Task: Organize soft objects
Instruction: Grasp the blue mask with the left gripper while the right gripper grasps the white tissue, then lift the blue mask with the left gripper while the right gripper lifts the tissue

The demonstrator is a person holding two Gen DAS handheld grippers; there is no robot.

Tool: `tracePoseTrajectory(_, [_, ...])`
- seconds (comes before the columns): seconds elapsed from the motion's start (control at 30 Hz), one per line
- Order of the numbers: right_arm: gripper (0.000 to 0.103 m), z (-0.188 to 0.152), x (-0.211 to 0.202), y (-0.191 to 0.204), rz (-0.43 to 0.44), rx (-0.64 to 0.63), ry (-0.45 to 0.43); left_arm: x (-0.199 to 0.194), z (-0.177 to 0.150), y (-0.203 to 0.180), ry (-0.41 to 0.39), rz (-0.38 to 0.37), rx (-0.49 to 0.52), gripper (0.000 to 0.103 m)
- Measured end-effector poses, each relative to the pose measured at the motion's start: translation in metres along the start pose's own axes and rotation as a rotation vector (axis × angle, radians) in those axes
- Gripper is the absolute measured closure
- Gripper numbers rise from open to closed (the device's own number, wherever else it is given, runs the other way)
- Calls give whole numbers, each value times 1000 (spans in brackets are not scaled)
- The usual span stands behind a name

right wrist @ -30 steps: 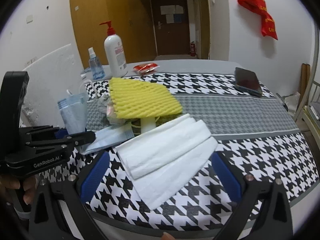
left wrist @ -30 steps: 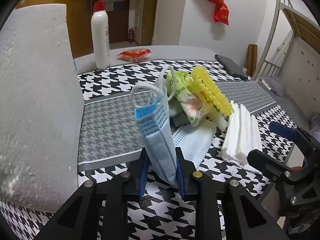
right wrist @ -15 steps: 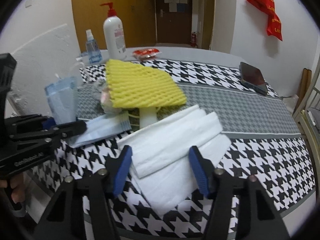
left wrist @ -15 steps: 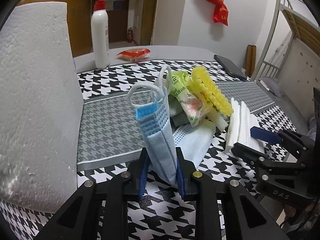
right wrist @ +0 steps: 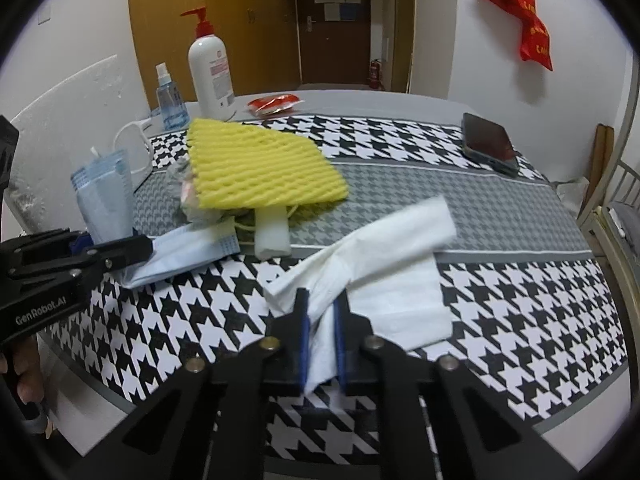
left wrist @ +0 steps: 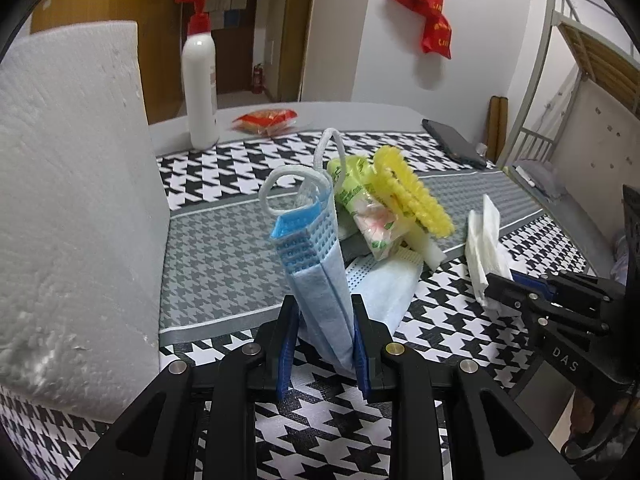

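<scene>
The right gripper (right wrist: 322, 334) was pinching the near end of the white folded tissue (right wrist: 372, 256), which stretched away toward the far right, while the left gripper (left wrist: 323, 346) squeezed an upright pale blue face mask (left wrist: 316, 264).

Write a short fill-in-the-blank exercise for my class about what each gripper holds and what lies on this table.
1. The left gripper is shut on a folded blue ____.
2. The right gripper pinches a white ____ between its fingers.
3. The foam net on the pile is ____ in colour.
4. The pump bottle has a ____ pump top.

Missing words: face mask; tissue; yellow; red
</scene>
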State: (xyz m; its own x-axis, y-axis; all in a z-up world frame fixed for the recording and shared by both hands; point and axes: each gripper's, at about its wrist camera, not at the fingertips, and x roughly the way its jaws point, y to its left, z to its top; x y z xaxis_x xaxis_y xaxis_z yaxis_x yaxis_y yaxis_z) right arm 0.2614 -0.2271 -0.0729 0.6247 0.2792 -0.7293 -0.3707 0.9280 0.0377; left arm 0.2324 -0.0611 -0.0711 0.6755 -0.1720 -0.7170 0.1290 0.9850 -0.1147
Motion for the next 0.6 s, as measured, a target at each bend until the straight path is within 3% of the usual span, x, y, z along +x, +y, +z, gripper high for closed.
tracePoseTrajectory(0.6, [89, 0, -53, 1, 5, 9, -141, -52, -2, -17, -113, 8, 47, 76])
